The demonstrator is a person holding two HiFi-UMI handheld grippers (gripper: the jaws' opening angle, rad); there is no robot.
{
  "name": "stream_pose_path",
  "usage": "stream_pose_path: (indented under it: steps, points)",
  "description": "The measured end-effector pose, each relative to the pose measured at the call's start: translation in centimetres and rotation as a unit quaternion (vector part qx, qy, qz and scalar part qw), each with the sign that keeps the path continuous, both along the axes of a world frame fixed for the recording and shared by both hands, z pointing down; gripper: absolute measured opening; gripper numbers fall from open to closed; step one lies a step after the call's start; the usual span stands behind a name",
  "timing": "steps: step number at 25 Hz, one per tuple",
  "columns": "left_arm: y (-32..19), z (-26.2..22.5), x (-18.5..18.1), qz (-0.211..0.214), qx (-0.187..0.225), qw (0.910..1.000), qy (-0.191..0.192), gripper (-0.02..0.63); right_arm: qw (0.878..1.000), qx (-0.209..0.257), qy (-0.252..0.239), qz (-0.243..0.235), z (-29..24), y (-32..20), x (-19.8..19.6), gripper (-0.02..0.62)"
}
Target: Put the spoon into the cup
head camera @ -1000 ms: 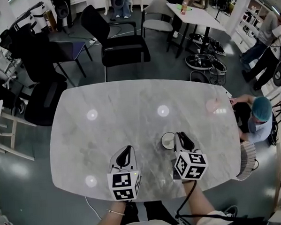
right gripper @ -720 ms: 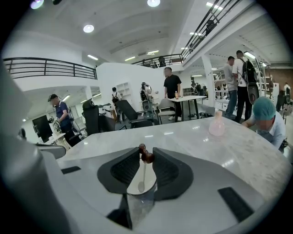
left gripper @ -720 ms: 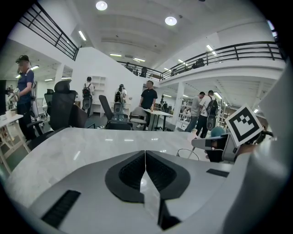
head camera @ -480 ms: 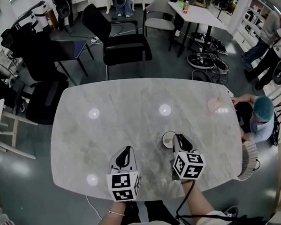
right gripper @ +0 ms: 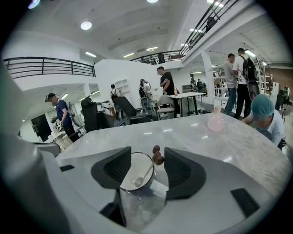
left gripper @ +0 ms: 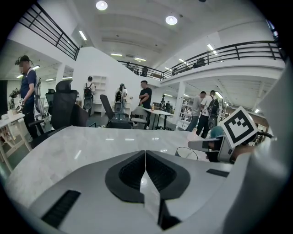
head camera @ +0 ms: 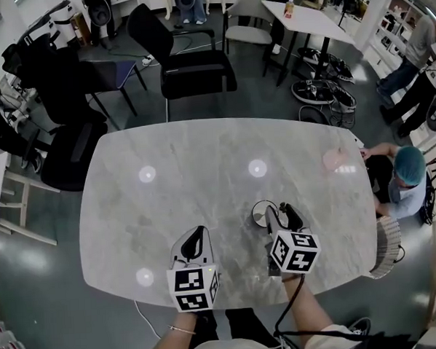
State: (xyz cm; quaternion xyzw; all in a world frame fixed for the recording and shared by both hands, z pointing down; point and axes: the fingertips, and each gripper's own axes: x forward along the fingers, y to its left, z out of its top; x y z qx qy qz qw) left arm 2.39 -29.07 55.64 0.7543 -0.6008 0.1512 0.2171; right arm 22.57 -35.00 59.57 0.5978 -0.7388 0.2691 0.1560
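Observation:
A clear glass cup (right gripper: pixel 132 167) with a white inside stands on the marble table (head camera: pixel 203 178), right of centre near the front edge. A small spoon (right gripper: pixel 146 172) leans in it, bowl down, its dark beaded handle end over the rim. My right gripper (right gripper: pixel 147 157) is open; its jaws have just been opening and stand either side of the cup, gripping nothing. In the head view the cup (head camera: pixel 262 215) sits just ahead of the right gripper (head camera: pixel 280 212). My left gripper (head camera: pixel 198 234) rests to the left, shut and empty, its jaws meeting in the left gripper view (left gripper: pixel 145 153).
A pink bottle (head camera: pixel 334 159) stands at the table's far right. A person in a teal cap (head camera: pixel 407 169) crouches beside the right edge. Black chairs (head camera: pixel 191 69) stand beyond the far edge, and more people are further back.
The right gripper's jaws have spread apart around the cup, and the spoon now leans free in it. The left gripper has not moved.

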Motion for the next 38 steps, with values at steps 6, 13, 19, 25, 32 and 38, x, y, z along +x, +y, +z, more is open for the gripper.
stream_pose_path:
  steps: [6, 13, 19, 25, 32, 38]
  points:
    - [0.0, -0.5, 0.0, -0.002, 0.004, 1.0000, 0.002, 0.021, 1.000, 0.002, 0.007, 0.011, -0.7, 0.3, 1.0, 0.224]
    - [-0.3, -1.7, 0.5, 0.016, 0.018, 0.9997, -0.001, 0.021, 1.000, 0.006, 0.019, 0.022, -1.9, 1.1, 1.6, 0.213]
    - [-0.2, -3.2, 0.9, 0.024, 0.033, 0.9992, 0.004, 0.021, 0.998, 0.020, 0.028, 0.044, -4.0, 2.5, 3.3, 0.110]
    - [0.1, -4.6, 1.4, 0.029, 0.051, 0.9982, 0.014, 0.021, 0.996, 0.043, 0.033, 0.067, -6.2, 4.5, 4.9, 0.069]
    - [0.8, -6.8, 1.7, 0.036, 0.080, 0.9958, 0.025, 0.021, 0.994, 0.068, 0.043, 0.072, -10.1, 7.7, 5.5, 0.043]
    - [1.5, -8.2, 1.9, 0.043, 0.094, 0.9942, 0.031, 0.021, 0.992, 0.085, 0.051, 0.080, -11.8, 9.8, 5.9, 0.038]
